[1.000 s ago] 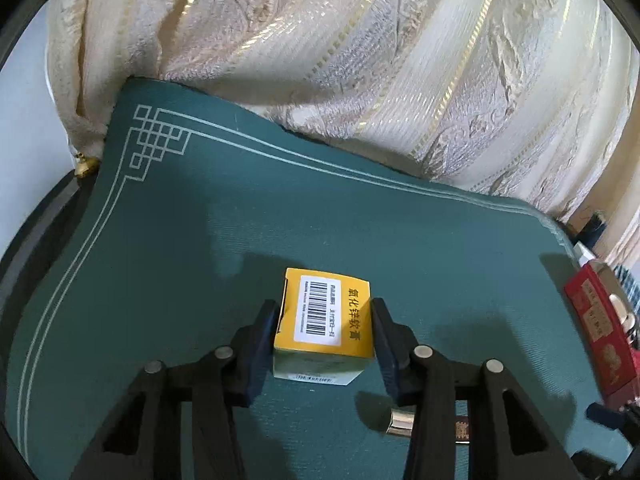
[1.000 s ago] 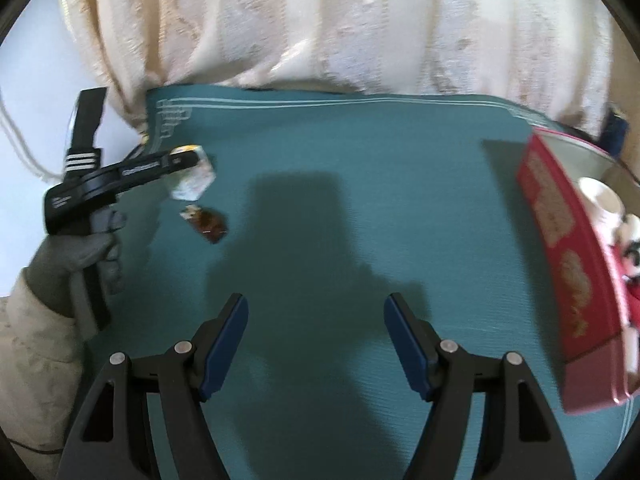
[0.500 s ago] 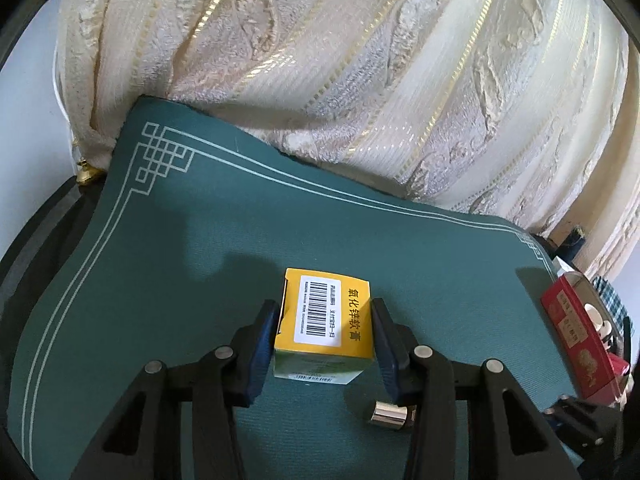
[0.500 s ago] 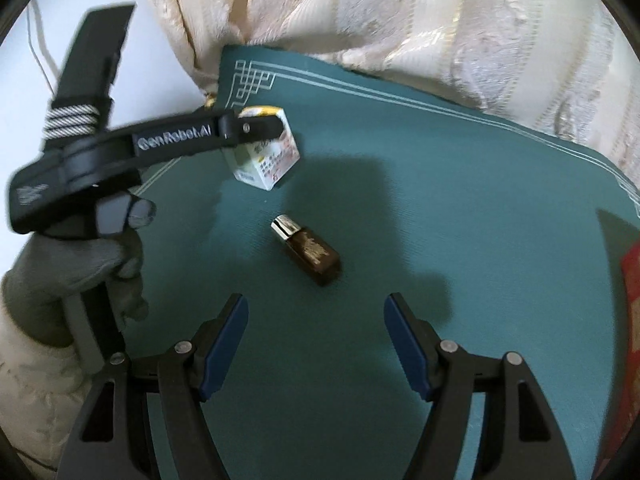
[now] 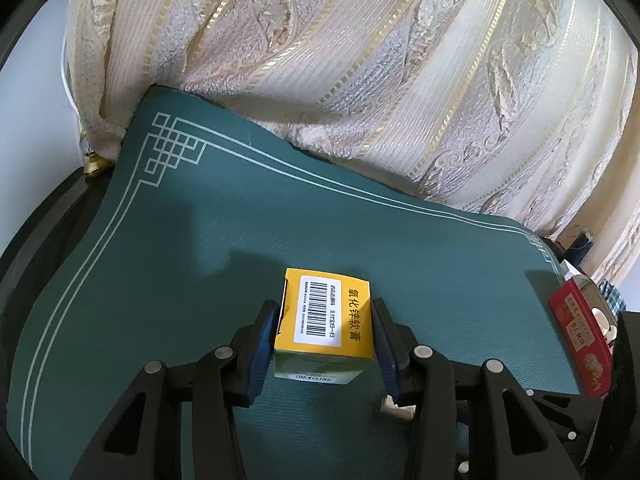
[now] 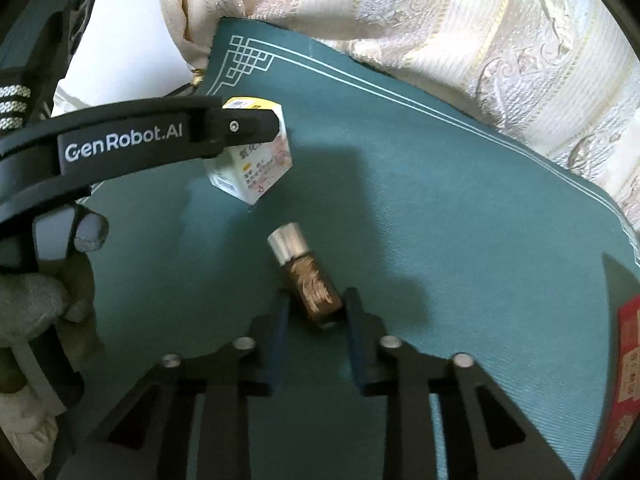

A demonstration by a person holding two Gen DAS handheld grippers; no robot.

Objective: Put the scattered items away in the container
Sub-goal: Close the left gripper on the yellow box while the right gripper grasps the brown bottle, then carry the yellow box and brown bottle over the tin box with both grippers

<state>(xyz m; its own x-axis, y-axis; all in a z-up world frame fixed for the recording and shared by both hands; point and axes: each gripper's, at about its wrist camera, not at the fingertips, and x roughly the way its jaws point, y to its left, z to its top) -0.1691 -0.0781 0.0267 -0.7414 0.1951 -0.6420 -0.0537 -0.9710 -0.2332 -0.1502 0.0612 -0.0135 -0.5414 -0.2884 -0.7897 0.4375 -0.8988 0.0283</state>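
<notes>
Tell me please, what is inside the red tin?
White pieces show inside the red tin in the left wrist view; their kind is unclear. The rest of its inside is cut off.

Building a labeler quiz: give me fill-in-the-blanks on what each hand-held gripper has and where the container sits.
1. The left hand-held gripper clamps a ____ cardboard box.
2. The right hand-held gripper, jaws just closed, grips a small ____ glass bottle.
3. The red container sits at the green mat's ____ edge.

Missing: yellow; brown; right
</notes>
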